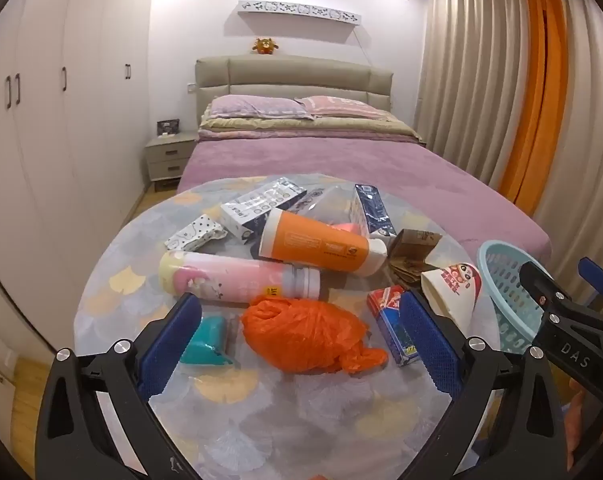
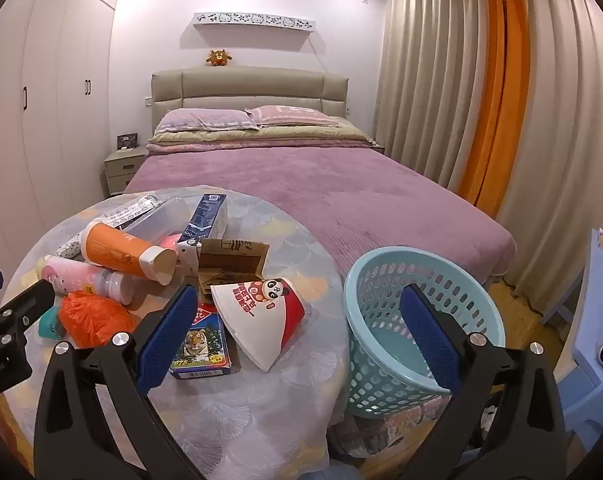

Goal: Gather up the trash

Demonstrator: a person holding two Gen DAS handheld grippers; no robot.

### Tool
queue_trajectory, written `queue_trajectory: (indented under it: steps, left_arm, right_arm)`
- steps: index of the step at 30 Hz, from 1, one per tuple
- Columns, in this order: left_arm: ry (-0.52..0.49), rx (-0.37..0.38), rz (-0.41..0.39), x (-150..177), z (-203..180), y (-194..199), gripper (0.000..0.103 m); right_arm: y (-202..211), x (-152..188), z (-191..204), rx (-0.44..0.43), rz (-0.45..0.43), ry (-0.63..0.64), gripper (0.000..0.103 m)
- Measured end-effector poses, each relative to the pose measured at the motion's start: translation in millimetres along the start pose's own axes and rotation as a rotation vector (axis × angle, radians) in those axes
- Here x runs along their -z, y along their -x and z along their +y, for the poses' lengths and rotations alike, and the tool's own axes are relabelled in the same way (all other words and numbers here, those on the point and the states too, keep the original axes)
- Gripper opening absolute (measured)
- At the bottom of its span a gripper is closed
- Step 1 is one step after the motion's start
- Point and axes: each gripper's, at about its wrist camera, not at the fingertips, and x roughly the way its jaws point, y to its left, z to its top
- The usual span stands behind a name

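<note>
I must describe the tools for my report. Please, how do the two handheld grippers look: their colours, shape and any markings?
Both look alike. The left gripper and the right gripper each have two black angular fingers with triangular cut-outs and round silver screw heads. Each finger ends in a blue textured pad. In the left wrist view, the right gripper's black body bears the white letters "DAS". No cables or sleeves show.
</note>
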Motion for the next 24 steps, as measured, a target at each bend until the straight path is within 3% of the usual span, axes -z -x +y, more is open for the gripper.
queue_trajectory:
  steps: [4, 24]
  left_arm:
    - [-0.016, -0.034, -0.029, -2.4, -6.0, 2.3, 0.096]
    - [0.000, 0.042, -0.047, 1.1, 1.6, 10.6, 0.096]
  right_arm:
    - [-1.8, 0.8, 0.9, -0.002, 0.011, 0.000, 0.096]
    - [0.0, -0.3, -3.1, 0.006, -0.006, -0.023, 0.096]
